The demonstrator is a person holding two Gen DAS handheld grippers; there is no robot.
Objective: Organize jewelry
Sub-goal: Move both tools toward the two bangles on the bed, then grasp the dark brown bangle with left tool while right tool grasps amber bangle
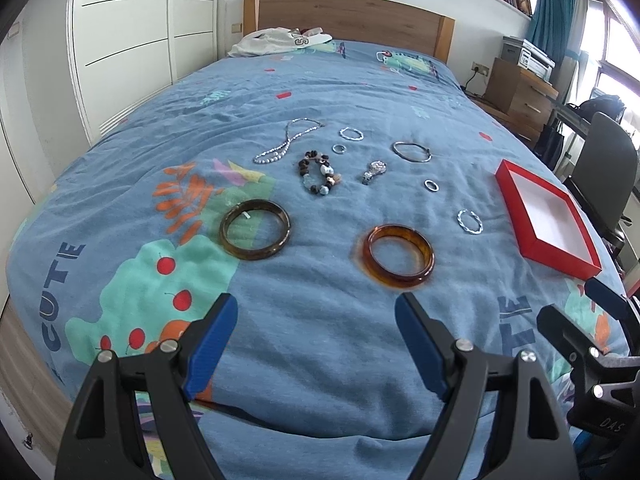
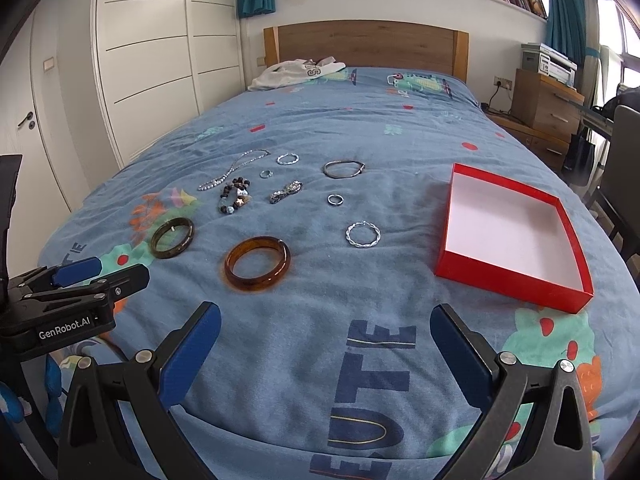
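Observation:
Jewelry lies spread on a blue bedspread [image 1: 320,92]. An amber bangle [image 1: 398,256] [image 2: 257,263] and a dark brown bangle [image 1: 255,229] [image 2: 172,237] are nearest. Behind them lie a beaded bracelet [image 1: 319,173], a silver watch [image 1: 374,171], a pearl necklace [image 1: 286,142], a thin silver bangle [image 1: 412,151] and several small rings. A twisted silver ring [image 2: 363,234] sits left of the empty red box [image 2: 516,236] [image 1: 548,220]. My left gripper [image 1: 316,316] hovers open before the bangles. My right gripper [image 2: 326,324] is open too, nothing between its fingers.
A white garment [image 2: 296,72] lies by the wooden headboard [image 2: 368,46]. White wardrobe doors [image 2: 152,60] line the left wall. A wooden dresser [image 2: 548,108] and a dark chair [image 1: 608,160] stand to the right of the bed.

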